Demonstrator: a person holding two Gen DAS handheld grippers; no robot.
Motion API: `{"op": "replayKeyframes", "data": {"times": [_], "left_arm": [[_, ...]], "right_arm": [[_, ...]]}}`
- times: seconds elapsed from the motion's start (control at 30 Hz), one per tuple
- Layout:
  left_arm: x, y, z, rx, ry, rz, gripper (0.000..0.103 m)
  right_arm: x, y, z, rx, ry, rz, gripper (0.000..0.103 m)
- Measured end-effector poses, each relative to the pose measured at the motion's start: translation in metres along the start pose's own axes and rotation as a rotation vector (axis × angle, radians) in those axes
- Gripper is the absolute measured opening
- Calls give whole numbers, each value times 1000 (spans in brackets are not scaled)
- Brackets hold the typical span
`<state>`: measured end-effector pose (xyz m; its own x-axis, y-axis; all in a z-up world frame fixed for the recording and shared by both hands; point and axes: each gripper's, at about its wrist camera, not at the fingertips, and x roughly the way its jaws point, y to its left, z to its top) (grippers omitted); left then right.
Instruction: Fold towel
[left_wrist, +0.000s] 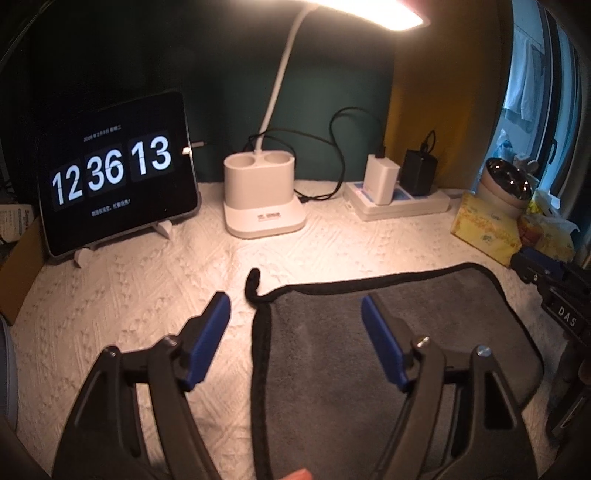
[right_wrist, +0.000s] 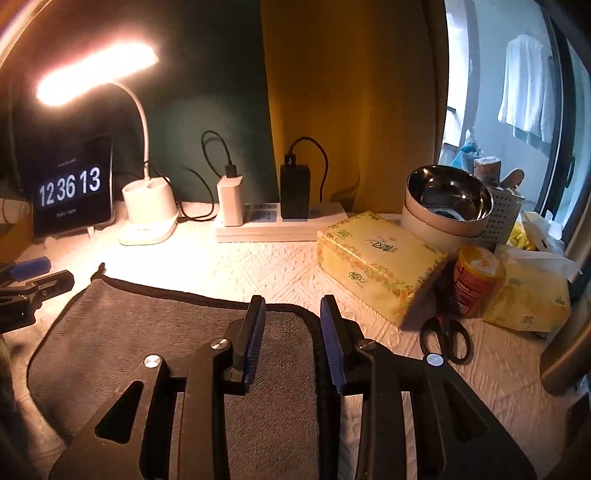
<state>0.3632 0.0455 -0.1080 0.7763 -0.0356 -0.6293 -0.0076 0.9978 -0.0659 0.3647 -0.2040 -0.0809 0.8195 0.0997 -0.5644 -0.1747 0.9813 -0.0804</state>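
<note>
- Grey terry with a black bound edge — the towel (left_wrist: 388, 350) lies flat on the white quilted counter (left_wrist: 147, 295), seemingly a single layer, so I judge that no fold has been made yet.
- My left claw (left_wrist: 295, 321) hangs spread wide over the towel's left border, one blue pad (left_wrist: 210, 339) above bare counter, the other above the cloth; it pinches nothing.
- My right claw (right_wrist: 293, 328) is also parted, more narrowly, straddling the towel's right border (right_wrist: 317, 354) with nothing between the pads.
- To do this step well, I would lower each claw until one pad slips under the black edging and the other lands on top, then close on the binding rather than the plush — the piping should slip less.
- Both sides should be lifted level and together, or the fold will probably skew.
- A hanging loop (left_wrist: 253, 286) sticks out at the towel's far-left corner, at about 11 o'clock from my left claw; I would keep it clear of the grip.
- At 2 o'clock in the right view a steel bowl (right_wrist: 448, 195) sits nested in a beige one, its contents unclear; the white lamp base (left_wrist: 260, 184) has two cups that look empty; a perforated basket (right_wrist: 504, 218) behind holds items I cannot identify.
</note>
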Motion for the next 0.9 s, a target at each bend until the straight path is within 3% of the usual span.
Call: {"op": "replayKeyframes", "data": {"times": [0.57, 0.9], "left_arm": [[-72, -10, -18, -13, -74, -61, 76], [-115, -24, -40, 30, -120, -64, 76]], "right_arm": [[-63, 9, -14, 14, -33, 12, 33], [-98, 19, -28, -1, -44, 20, 33]]}}
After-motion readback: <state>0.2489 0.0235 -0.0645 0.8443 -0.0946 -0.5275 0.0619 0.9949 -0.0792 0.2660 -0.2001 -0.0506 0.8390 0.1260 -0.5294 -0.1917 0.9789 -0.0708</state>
